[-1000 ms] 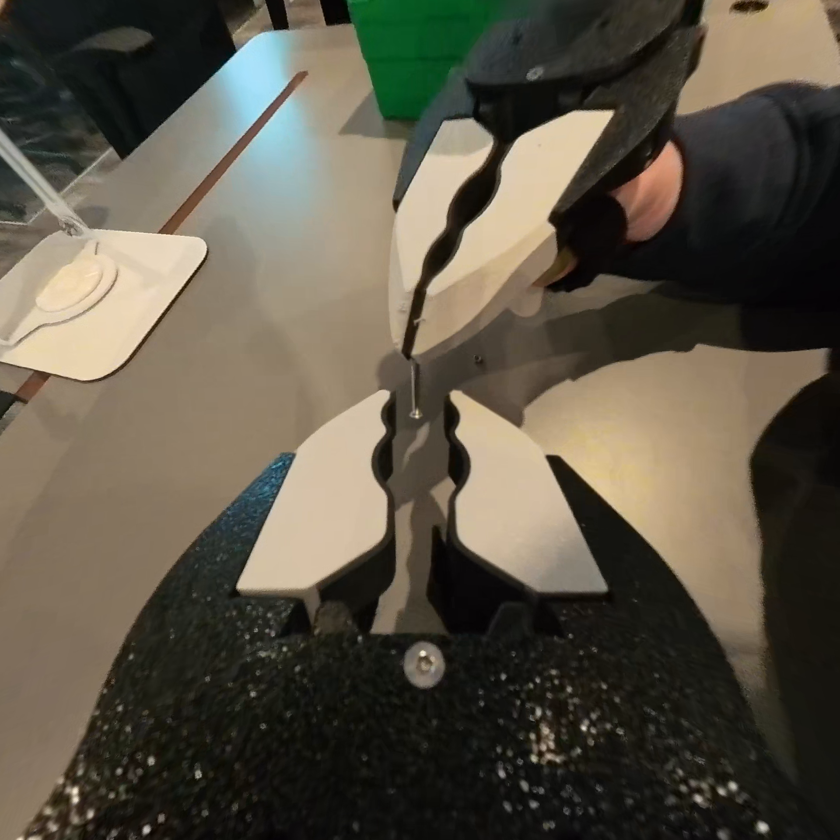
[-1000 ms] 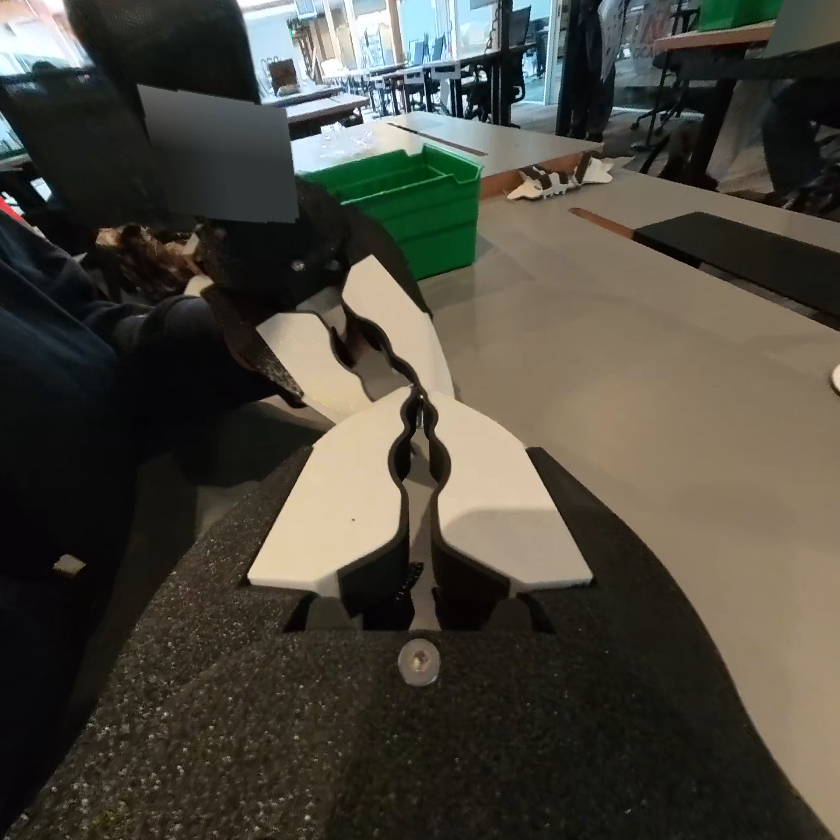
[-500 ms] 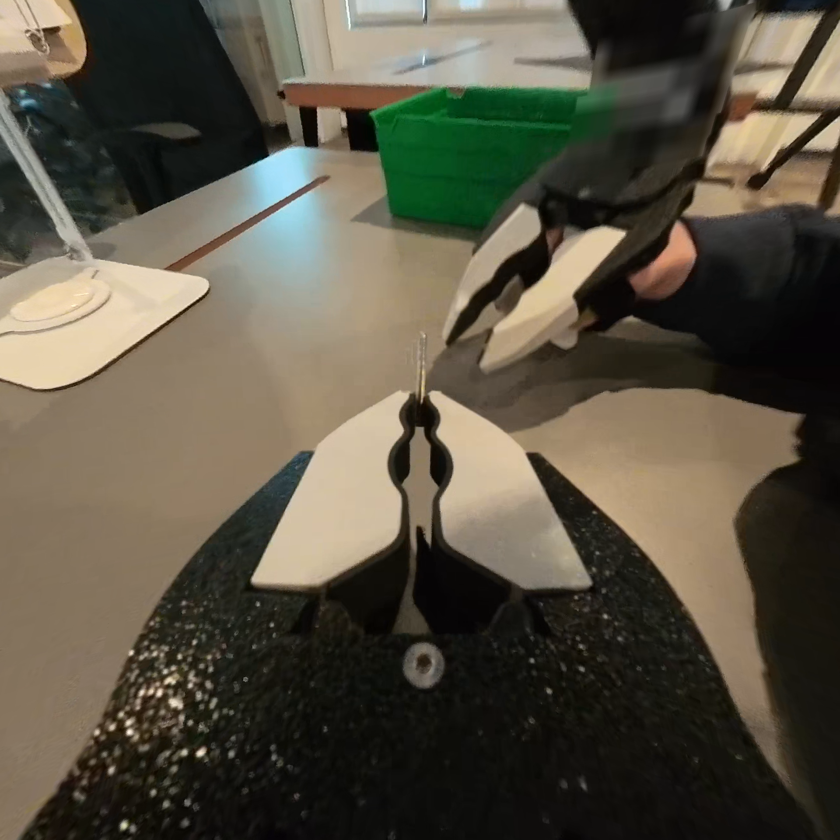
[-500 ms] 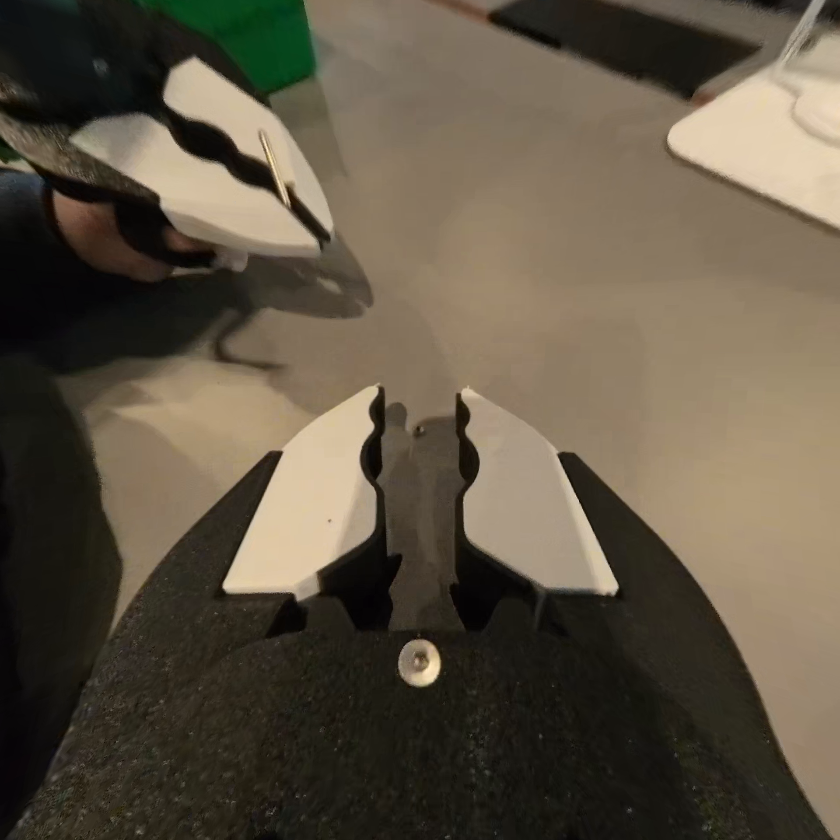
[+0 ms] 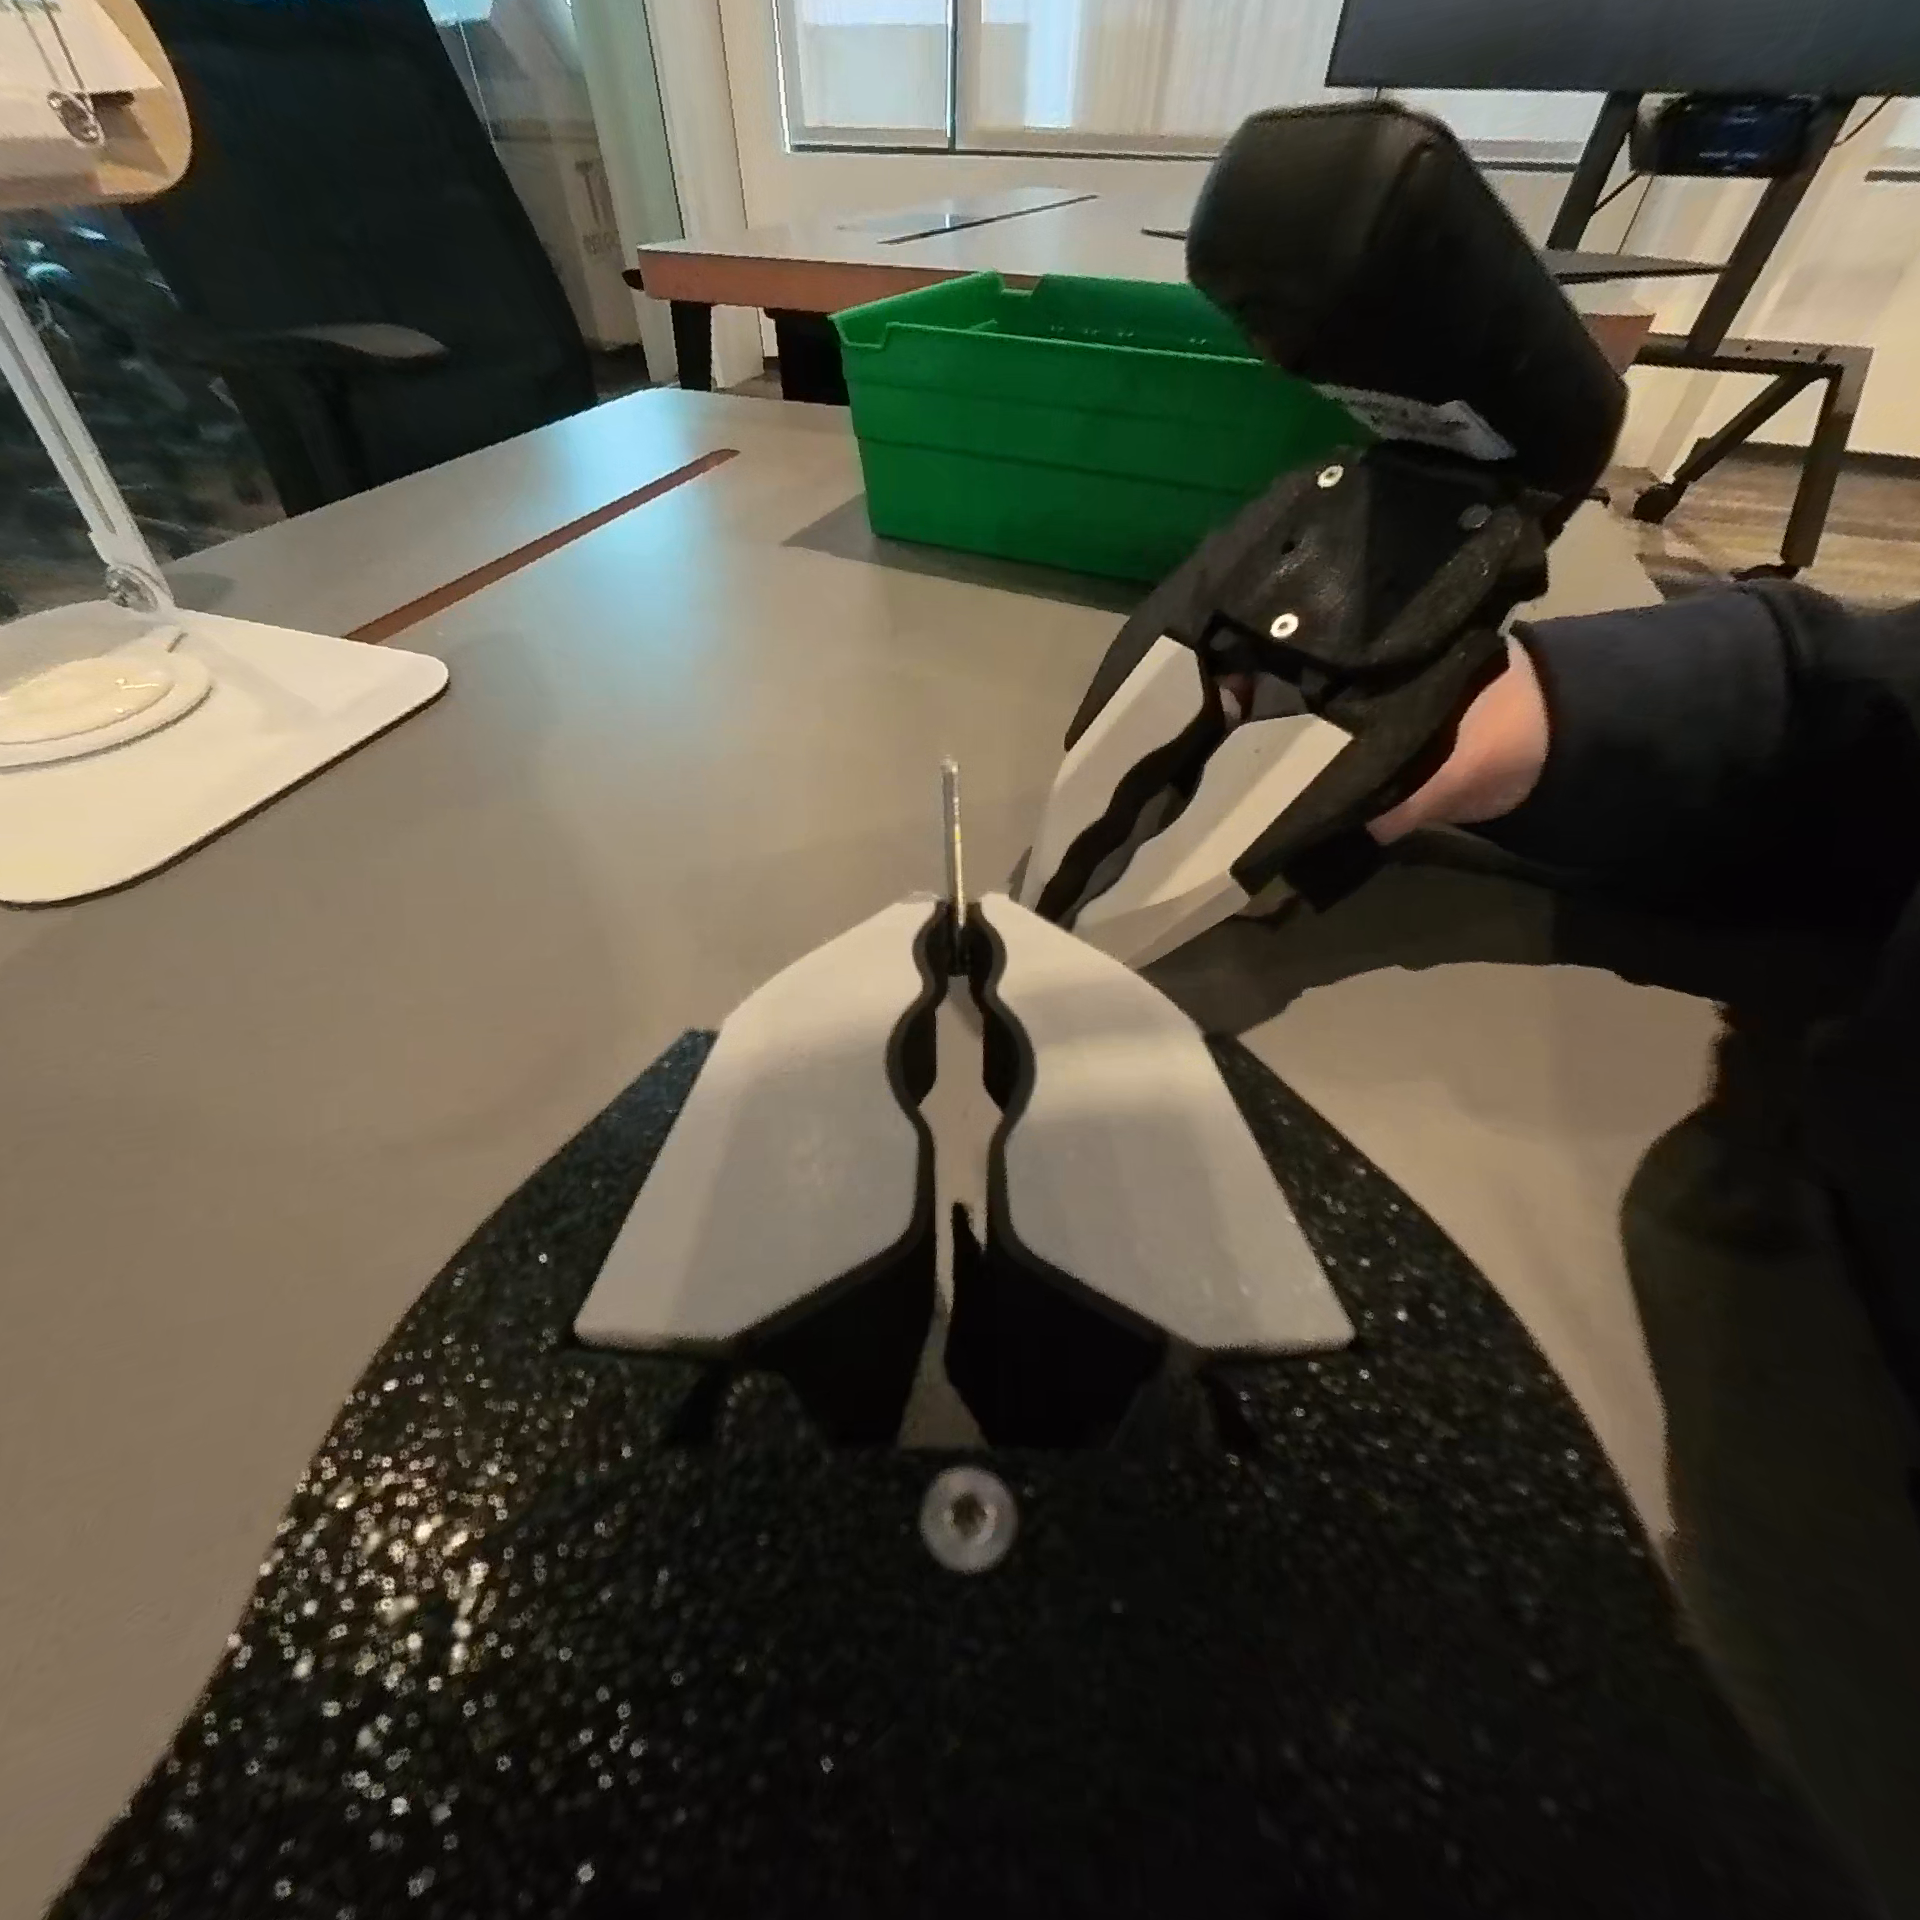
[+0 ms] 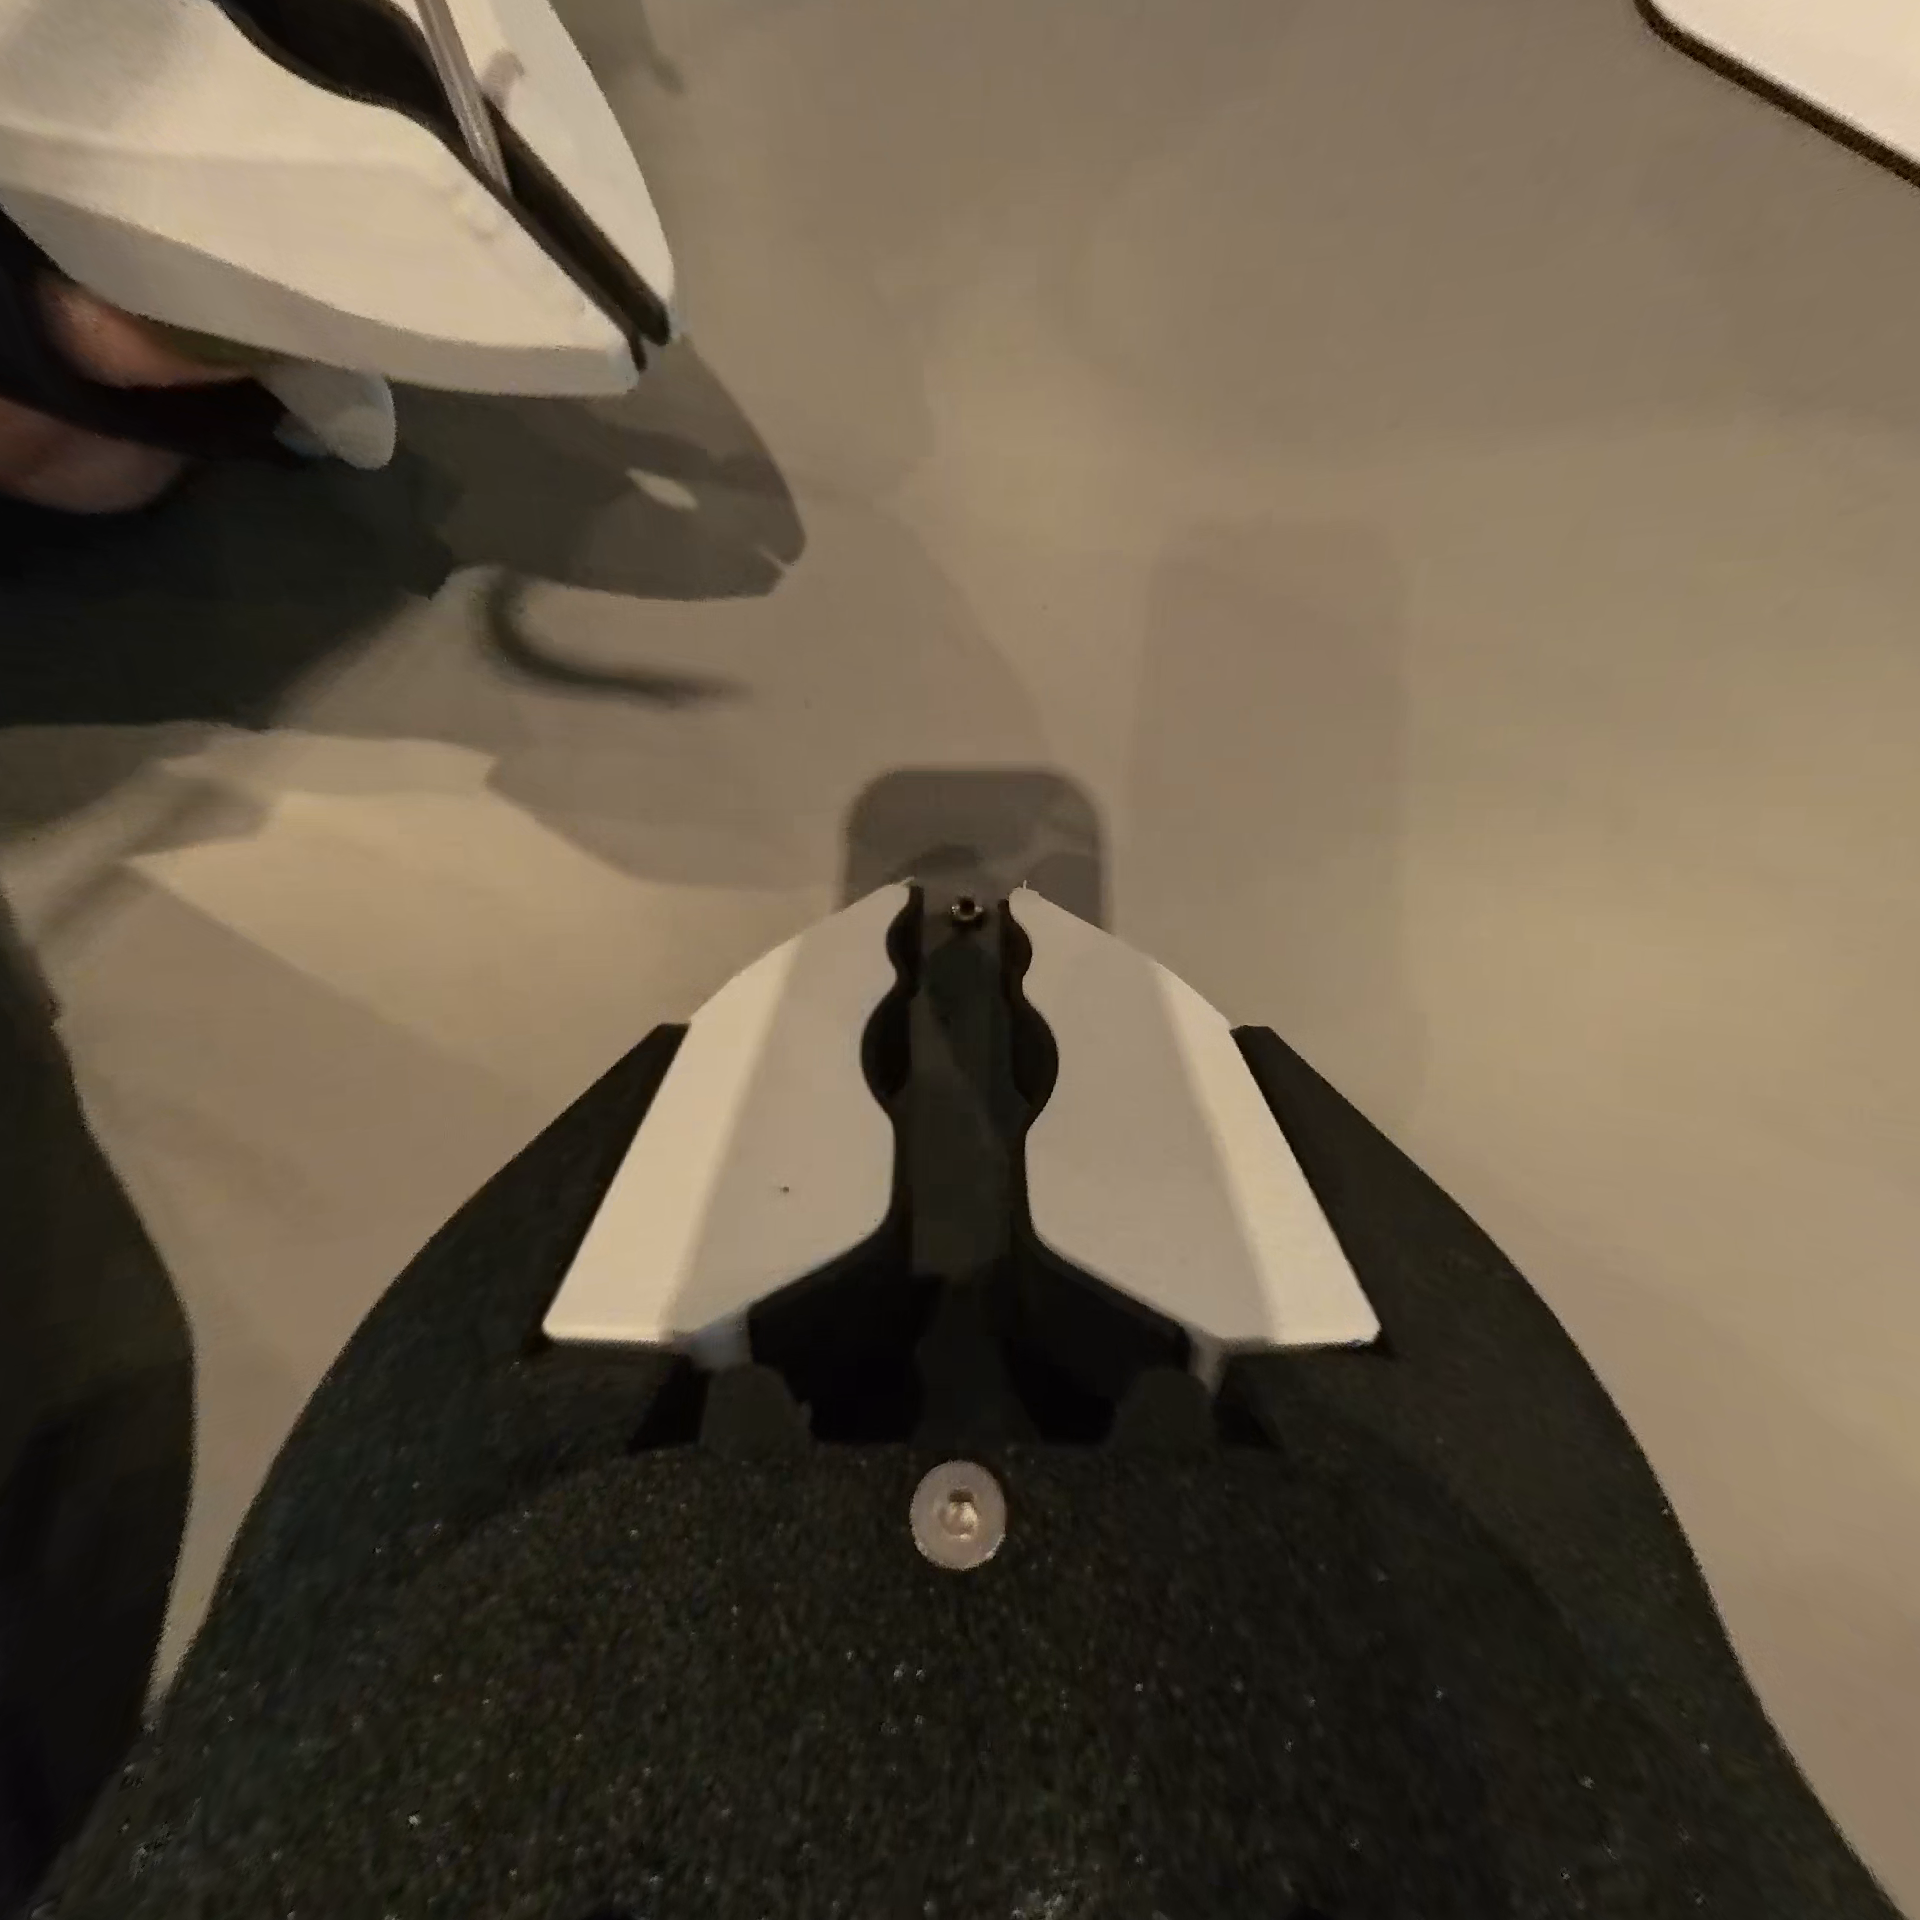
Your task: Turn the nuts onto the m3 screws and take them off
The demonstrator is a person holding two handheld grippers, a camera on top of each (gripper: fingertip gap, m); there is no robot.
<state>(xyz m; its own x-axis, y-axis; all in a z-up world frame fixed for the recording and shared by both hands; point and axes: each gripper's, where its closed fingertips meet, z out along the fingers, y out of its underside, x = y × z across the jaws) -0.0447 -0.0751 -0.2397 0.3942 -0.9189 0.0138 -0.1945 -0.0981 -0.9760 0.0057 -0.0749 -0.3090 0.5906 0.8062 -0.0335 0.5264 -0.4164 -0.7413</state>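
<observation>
My left gripper [image 5: 956, 916] is shut on a thin silver screw [image 5: 950, 842], which stands upright out of its fingertips. The same gripper and screw [image 6: 465, 99] show at the top left of the right wrist view. My right gripper [image 6: 966, 891] is open and points down at the grey table [image 6: 1455, 727]. A small silver nut [image 6: 966, 911] lies on the table between its fingertips, with a gap on both sides. In the left wrist view the right gripper [image 5: 1044, 902] has its tips on the table just right of my left fingertips.
A green bin [image 5: 1039, 436] stands at the back of the table. A white flat stand base [image 5: 208, 727] lies at the left, and it shows at the top right of the right wrist view [image 6: 1818, 83]. A dark cable [image 6: 582, 665] lies near the left hand. A dark sleeve [image 5: 1714, 779] reaches in from the right. Left tips to right tips: about 9 centimeters.
The right gripper held the screw between my open left fingers. The left gripper shut on it, and the right let go, opened and dropped to the table around the nut.
</observation>
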